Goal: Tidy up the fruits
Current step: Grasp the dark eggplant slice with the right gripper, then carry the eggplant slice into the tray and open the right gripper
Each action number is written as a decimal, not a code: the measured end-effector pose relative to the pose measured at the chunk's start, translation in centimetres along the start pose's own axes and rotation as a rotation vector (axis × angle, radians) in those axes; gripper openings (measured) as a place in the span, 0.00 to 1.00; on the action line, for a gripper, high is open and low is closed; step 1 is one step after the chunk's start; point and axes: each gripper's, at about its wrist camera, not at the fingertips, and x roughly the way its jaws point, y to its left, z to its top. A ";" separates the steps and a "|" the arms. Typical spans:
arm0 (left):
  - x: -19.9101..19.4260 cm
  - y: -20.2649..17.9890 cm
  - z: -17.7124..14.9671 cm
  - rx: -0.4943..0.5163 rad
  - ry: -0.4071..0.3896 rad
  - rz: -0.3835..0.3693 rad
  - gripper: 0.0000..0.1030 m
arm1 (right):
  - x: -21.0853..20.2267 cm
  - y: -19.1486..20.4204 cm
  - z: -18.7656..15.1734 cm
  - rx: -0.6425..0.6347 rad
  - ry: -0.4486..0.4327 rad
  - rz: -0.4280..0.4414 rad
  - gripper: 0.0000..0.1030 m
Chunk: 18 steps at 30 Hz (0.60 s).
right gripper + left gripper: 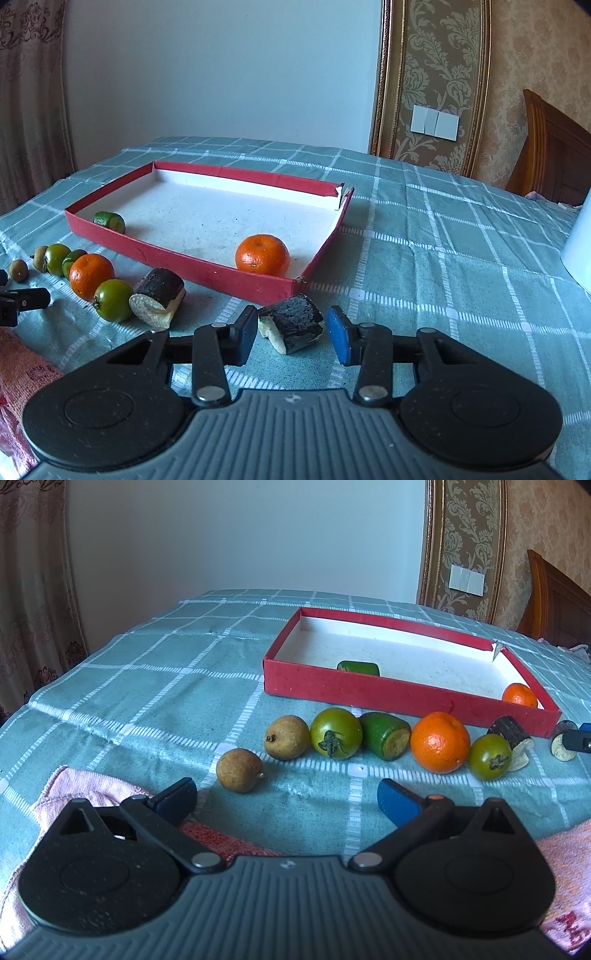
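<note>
**A:** What's the right gripper [291, 334] on?

**B:** A short dark-barked cane piece with a pale cut face [291, 328], lying on the counter just in front of the near corner of the shallow red cardboard tray with a white floor [177, 254]. The jaws stand narrow on either side of it. The left pad looks to touch the pale end; on the right a thin gap seems to show, so I can't call it a firm hold.

**A:** How would it handle?

**B:** My guess is light, stiff and woody, with rough bark that should grip well. The cut faces look dry and crumbly, so I'd squeeze across the bark sides, not the ends. Being a cylinder, it may roll if nudged.

**A:** And the left gripper [288, 797]?

**B:** Wide apart, holding nothing, low over a pink terry towel [74, 790]. Ahead of it is a row: two small brown round fruits [239, 770], a green tomato with a stem [336, 733], a green cut chunk [384, 735], an orange mandarin [439, 742], a second green tomato [490, 757] and another dark cane piece [511, 736]. The tomatoes and mandarin look smooth and soft, so they call for gentle pressure.

**A:** Already in the tray?

**B:** One mandarin [262, 254] near the right corner and a green chunk [109, 221] at the left.

**A:** The surface?

**B:** A teal cloth with a white check [443, 258], soft and slightly rumpled. Behind it are a plain pale wall, a curtain, a gold-patterned panel with switches and a wooden headboard.
</note>
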 end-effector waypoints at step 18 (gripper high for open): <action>0.0 0.1 -0.1 -0.016 -0.005 0.012 1.00 | 0.8 -0.5 -0.5 0.028 -0.022 0.028 0.37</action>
